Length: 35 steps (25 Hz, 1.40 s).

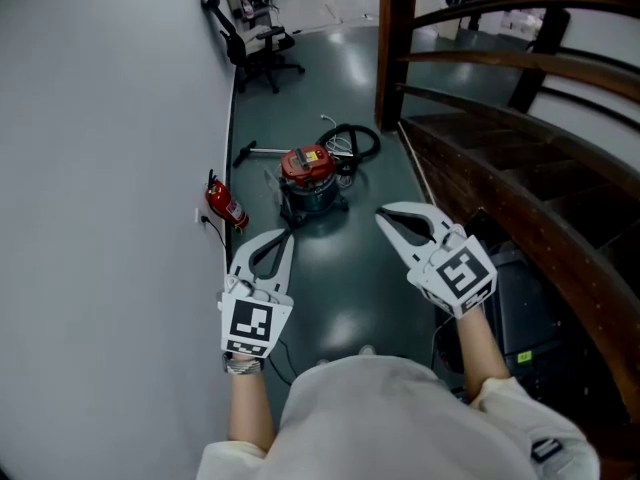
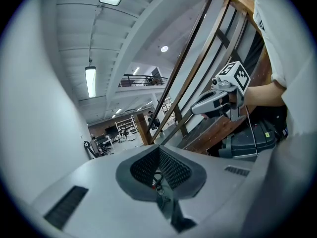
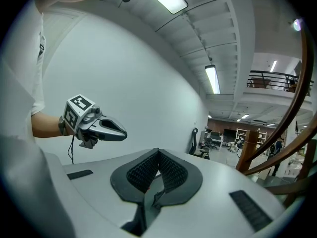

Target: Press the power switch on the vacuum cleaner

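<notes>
The approach is the step in hand: the vacuum cleaner stands on the floor well ahead of the person, near the wall, with its hose coiled behind it. The left gripper and right gripper hang in the air short of it, each with jaws clenched on nothing. The switch is too small to make out. The next move likely calls for stepping closer and lowering one closed tip onto the red top

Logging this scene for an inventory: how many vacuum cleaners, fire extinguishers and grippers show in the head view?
Vacuum cleaner: 1
Fire extinguisher: 1
Grippers: 2 (left gripper, right gripper)
Total: 4
</notes>
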Each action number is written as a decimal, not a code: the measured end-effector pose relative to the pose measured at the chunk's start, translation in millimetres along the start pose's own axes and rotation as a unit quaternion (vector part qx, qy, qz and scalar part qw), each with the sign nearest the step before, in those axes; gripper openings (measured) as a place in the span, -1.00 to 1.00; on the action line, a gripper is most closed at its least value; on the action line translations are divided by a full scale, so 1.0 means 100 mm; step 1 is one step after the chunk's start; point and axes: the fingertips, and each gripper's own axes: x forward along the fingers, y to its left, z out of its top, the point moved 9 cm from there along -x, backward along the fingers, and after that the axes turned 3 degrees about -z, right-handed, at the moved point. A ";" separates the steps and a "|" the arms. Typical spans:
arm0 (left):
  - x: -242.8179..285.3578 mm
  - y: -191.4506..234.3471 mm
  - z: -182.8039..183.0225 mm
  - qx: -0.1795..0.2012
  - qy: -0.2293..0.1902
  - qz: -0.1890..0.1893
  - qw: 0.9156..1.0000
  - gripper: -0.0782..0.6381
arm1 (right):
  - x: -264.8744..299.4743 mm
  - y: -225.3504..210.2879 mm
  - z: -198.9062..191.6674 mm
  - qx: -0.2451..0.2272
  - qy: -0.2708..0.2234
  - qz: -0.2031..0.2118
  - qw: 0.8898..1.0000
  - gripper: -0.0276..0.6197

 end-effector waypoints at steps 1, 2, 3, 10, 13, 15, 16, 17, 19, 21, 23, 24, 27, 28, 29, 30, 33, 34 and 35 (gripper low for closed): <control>0.02 -0.02 0.01 0.000 0.000 0.002 1.000 -0.79 | -0.01 -0.03 -0.01 -0.001 0.001 0.004 1.000 -0.82; 0.04 -0.04 0.03 -0.001 0.001 0.004 1.000 -0.79 | -0.02 -0.05 -0.03 0.001 0.000 0.008 1.000 -0.82; 0.06 -0.07 0.04 -0.001 0.001 0.006 1.000 -0.79 | -0.03 -0.08 -0.04 0.004 -0.001 0.013 1.000 -0.83; 0.18 -0.29 0.07 -0.010 0.008 0.008 1.000 -0.79 | -0.16 -0.26 -0.12 0.035 -0.010 0.053 0.998 -0.83; 0.22 -0.31 0.07 -0.016 0.010 0.007 1.000 -0.79 | -0.18 -0.33 -0.18 0.055 -0.014 0.065 0.996 -0.83; 0.26 -0.30 0.05 -0.017 0.009 0.007 1.000 -0.79 | -0.18 -0.37 -0.21 0.057 -0.016 0.062 0.996 -0.83; 0.28 -0.29 0.04 -0.018 0.009 0.007 1.000 -0.79 | -0.16 -0.38 -0.22 0.056 -0.017 0.061 0.996 -0.83; 0.31 -0.27 0.03 -0.019 0.009 0.007 1.000 -0.79 | -0.15 -0.40 -0.23 0.055 -0.016 0.060 0.997 -0.83; 0.38 -0.23 0.02 -0.023 0.007 0.005 1.000 -0.79 | -0.09 -0.43 -0.25 0.054 -0.015 0.060 0.997 -0.83; 0.46 -0.16 -0.01 -0.025 0.004 0.002 1.000 -0.79 | -0.02 -0.47 -0.27 0.052 -0.016 0.058 0.997 -0.83; 0.55 -0.05 -0.06 -0.024 0.002 0.001 1.000 -0.79 | 0.08 -0.53 -0.27 0.044 -0.018 0.048 0.998 -0.83; 0.60 0.02 -0.08 -0.024 0.001 0.002 1.000 -0.79 | 0.15 -0.57 -0.27 0.038 -0.018 0.041 0.998 -0.83; 0.78 0.26 -0.16 -0.025 -0.002 0.005 1.000 -0.79 | 0.38 -0.73 -0.26 0.029 -0.018 0.025 0.999 -0.82; 0.84 0.35 -0.19 -0.026 -0.003 0.006 1.000 -0.79 | 0.47 -0.79 -0.26 0.031 -0.019 0.021 0.999 -0.82; 0.90 0.45 -0.21 -0.026 -0.003 0.007 1.000 -0.79 | 0.57 -0.85 -0.26 0.032 -0.020 0.019 0.999 -0.82; 0.97 0.54 -0.24 -0.027 -0.002 0.007 1.000 -0.79 | 0.66 -0.90 -0.26 0.033 -0.021 0.018 0.999 -0.82; 1.15 0.81 -0.30 -0.028 -0.003 0.008 1.000 -0.79 | 0.94 -1.07 -0.25 0.035 -0.023 0.019 0.999 -0.82; 1.22 0.89 -0.32 -0.028 -0.003 0.008 1.000 -0.79 | 1.03 -1.13 -0.24 0.035 -0.025 0.019 0.999 -0.82; 1.30 0.98 -0.33 -0.028 -0.004 0.007 1.000 -0.79 | 1.12 -1.18 -0.24 0.035 -0.026 0.019 0.999 -0.82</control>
